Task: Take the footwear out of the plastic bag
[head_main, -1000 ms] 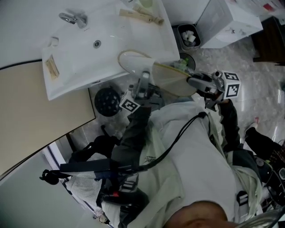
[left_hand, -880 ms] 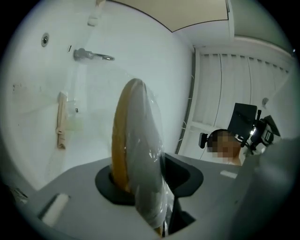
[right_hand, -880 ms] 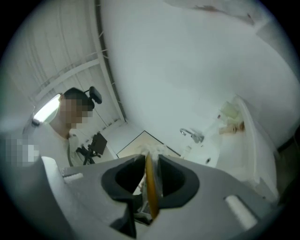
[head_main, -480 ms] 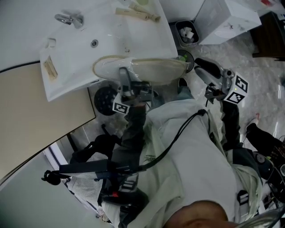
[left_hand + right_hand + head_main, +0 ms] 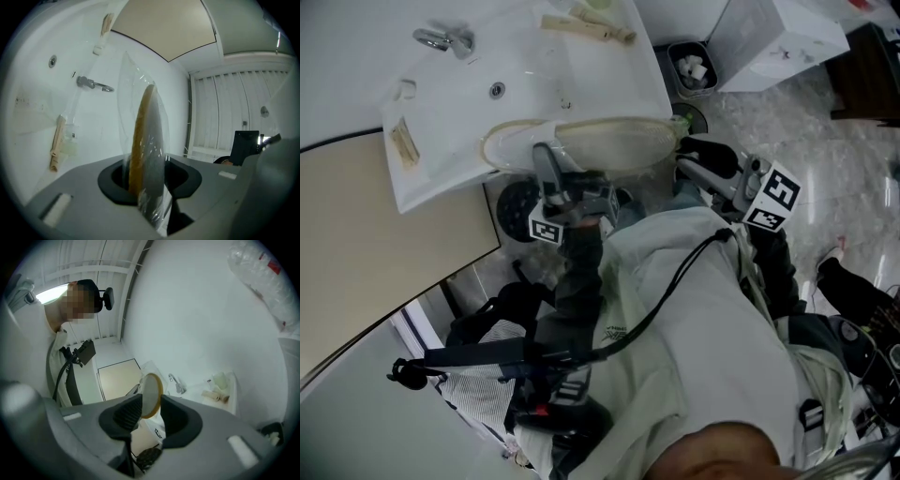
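A flat slipper (image 5: pixel 591 142) with a tan rim, wrapped in a clear plastic bag, is held level over the front edge of the white washbasin (image 5: pixel 469 112). My left gripper (image 5: pixel 546 161) is shut on the slipper's left part. In the left gripper view the bagged slipper (image 5: pixel 145 140) stands edge-on between the pads of that gripper (image 5: pixel 147 187). My right gripper (image 5: pixel 689 161) is close to the slipper's right end, jaws apart. In the right gripper view the slipper (image 5: pixel 151 393) shows past the gap of the gripper (image 5: pixel 151 411), with the pads not pressing on it.
On the basin are a tap (image 5: pixel 441 39) and several rolled items (image 5: pixel 586 26). A small bin (image 5: pixel 694 70) and a white box (image 5: pixel 778 42) stand on the floor behind. A dark round object (image 5: pixel 517 211) sits under the basin. A black cable (image 5: pixel 675 281) crosses the person's clothing.
The right gripper let go of the slipper, swung off to the right, then came back near its right end. The left gripper closed on the slipper, which moved left over the basin edge.
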Demonstrator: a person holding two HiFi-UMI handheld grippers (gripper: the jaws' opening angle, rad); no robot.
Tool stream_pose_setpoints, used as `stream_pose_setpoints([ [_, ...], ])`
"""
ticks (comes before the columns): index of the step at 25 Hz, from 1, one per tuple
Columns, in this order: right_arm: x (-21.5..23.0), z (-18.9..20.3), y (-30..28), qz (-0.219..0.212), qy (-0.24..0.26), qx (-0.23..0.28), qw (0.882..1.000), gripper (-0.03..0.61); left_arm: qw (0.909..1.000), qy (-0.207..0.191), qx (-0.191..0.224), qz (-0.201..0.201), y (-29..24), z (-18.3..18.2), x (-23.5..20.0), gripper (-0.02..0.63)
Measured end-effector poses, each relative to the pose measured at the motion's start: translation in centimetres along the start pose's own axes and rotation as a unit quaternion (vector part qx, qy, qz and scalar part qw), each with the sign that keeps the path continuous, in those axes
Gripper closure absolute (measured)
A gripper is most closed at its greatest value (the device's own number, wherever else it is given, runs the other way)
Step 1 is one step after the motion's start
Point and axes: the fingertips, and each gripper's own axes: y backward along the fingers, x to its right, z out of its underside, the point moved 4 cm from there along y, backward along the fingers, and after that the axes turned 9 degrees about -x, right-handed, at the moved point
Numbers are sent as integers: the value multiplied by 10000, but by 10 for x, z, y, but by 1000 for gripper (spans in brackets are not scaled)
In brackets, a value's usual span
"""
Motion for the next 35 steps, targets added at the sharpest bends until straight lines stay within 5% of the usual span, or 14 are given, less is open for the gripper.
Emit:
stream_pose_setpoints([
  [10, -9, -15, 0, 120, 651, -287, 9974, 467, 9999, 126, -37, -81, -1, 3, 0, 506],
  [18, 9, -9, -3, 387, 306, -177, 9986, 468, 9999, 163, 0, -32, -3, 2, 3, 506],
  [24, 0, -11, -15, 81, 280, -185, 9994, 466, 9998, 136, -166, 44, -8, 7, 6, 509],
  [35, 0, 0, -28, -899, -1323, 50, 9871, 487, 9998, 94, -146, 87, -8, 11, 6, 503],
])
